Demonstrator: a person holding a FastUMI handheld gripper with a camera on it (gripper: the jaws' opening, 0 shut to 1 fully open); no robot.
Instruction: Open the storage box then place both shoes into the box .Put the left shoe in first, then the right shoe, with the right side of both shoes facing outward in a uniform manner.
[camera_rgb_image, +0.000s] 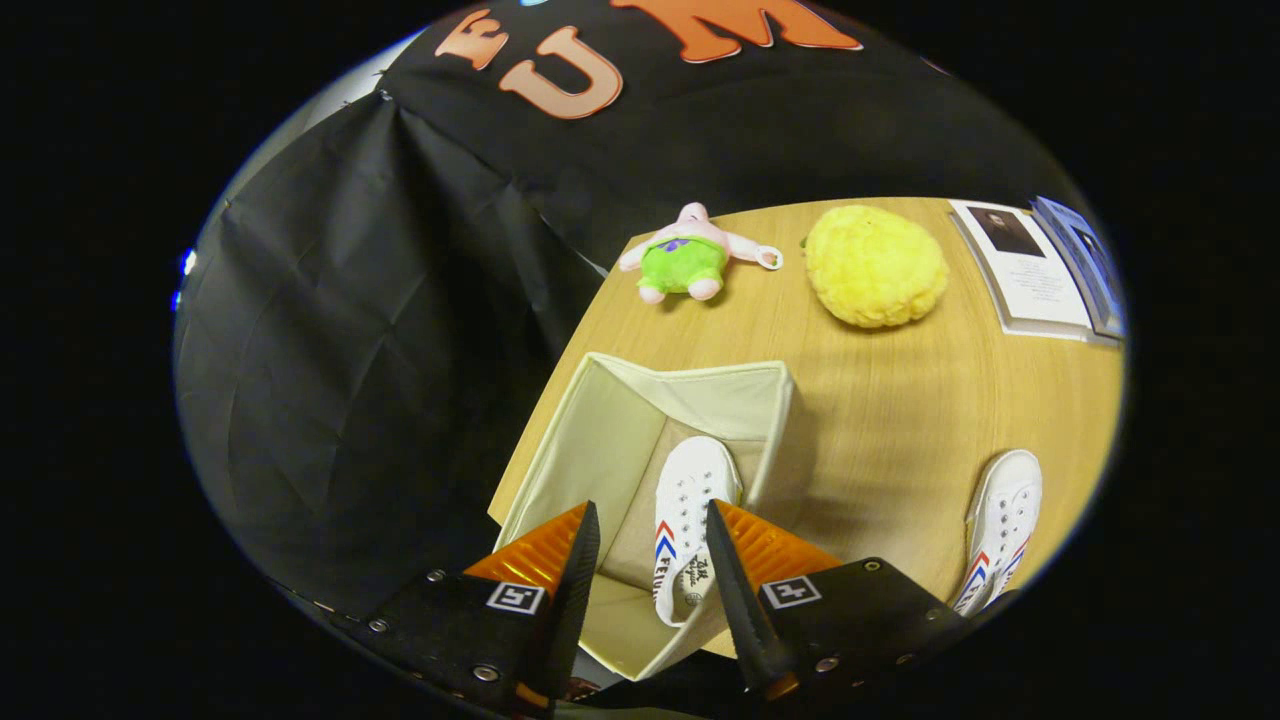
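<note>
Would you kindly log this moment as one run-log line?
box: open | first shoe: inside box | second shoe: on table | gripper: jaws open above box, holding nothing

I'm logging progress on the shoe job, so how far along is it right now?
Done: the storage box stands open with one shoe inside. In hand: nothing; the gripper is open above the box, the shoe showing between its fingers. Left: the second shoe lies on the table beside the box, not yet packed.
</note>
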